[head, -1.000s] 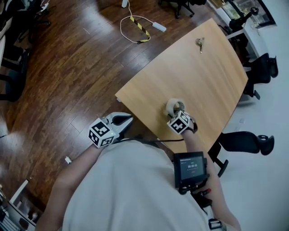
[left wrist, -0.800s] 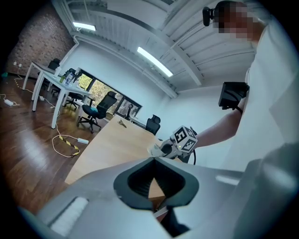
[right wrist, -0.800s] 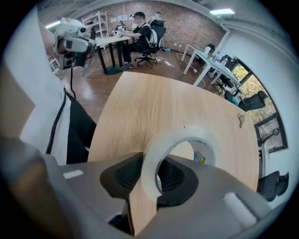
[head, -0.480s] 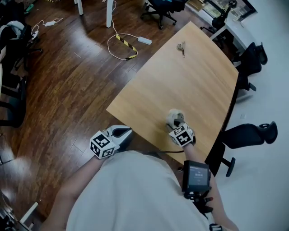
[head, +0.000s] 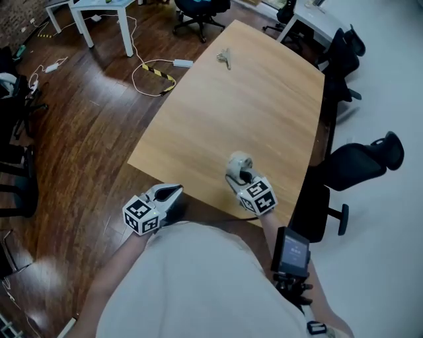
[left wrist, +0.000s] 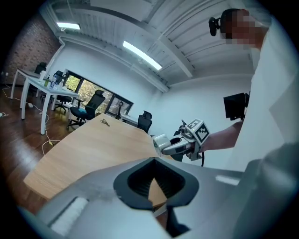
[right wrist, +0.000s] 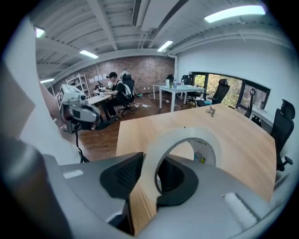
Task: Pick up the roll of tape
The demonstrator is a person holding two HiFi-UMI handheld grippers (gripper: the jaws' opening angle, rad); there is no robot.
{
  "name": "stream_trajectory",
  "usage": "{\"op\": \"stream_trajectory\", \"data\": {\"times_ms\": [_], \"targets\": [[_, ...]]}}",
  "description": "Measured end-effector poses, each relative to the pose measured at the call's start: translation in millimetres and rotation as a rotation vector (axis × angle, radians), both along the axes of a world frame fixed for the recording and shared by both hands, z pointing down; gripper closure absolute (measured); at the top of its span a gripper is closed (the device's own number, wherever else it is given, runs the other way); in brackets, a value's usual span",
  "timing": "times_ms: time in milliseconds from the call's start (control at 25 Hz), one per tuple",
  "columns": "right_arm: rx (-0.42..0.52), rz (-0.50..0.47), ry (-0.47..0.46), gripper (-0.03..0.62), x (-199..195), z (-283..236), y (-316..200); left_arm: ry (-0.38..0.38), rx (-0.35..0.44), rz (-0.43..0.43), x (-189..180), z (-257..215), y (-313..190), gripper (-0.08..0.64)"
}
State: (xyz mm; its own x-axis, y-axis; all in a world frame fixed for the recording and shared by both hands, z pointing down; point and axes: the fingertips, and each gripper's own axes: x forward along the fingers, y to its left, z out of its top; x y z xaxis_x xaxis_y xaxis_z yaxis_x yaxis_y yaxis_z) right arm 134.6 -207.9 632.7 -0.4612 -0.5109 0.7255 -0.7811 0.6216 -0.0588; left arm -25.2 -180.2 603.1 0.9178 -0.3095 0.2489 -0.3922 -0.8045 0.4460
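The whitish roll of tape [head: 236, 163] hangs just above the near right part of the wooden table [head: 251, 99], with my right gripper [head: 240, 174] shut on it. In the right gripper view one jaw sits inside the ring and the other outside, so the pads pinch the wall of the tape roll [right wrist: 187, 136] inside the right gripper [right wrist: 149, 179]. The left gripper view shows the tape roll [left wrist: 160, 142] lifted clear of the table [left wrist: 93, 144]. My left gripper [head: 174, 193] hovers off the table's near edge, shut and holding nothing.
A bunch of keys [head: 225, 58] lies at the table's far end. Black office chairs [head: 360, 165] stand along the right side. A yellow-black cable [head: 155, 74] lies on the wooden floor beside a white desk [head: 99, 10]. A small screen [head: 291, 251] is strapped to the right forearm.
My right gripper has lifted the tape roll off the table and rolled over. The left gripper has drifted a little. The head camera has tilted, showing more of the table's far end.
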Motion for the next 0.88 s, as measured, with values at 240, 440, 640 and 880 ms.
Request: {"op": "stream_trajectory", "data": {"times_ms": [240, 440, 640, 880], "targets": [[0.112, 0.016, -0.158, 0.492, 18, -44, 21, 0.004, 0.040, -0.052, 30, -16, 16, 0.555], [0.162, 0.008, -0.282, 0.491, 47, -67, 54, -0.019, 0.055, -0.107, 61, -19, 43, 0.555], [0.193, -0.039, -0.398, 0.491, 73, -84, 82, -0.009, 0.070, -0.150, 99, -27, 70, 0.555], [0.253, -0.020, -0.542, 0.491, 91, -101, 111, -0.014, 0.094, -0.130, 124, -35, 105, 0.555]]}}
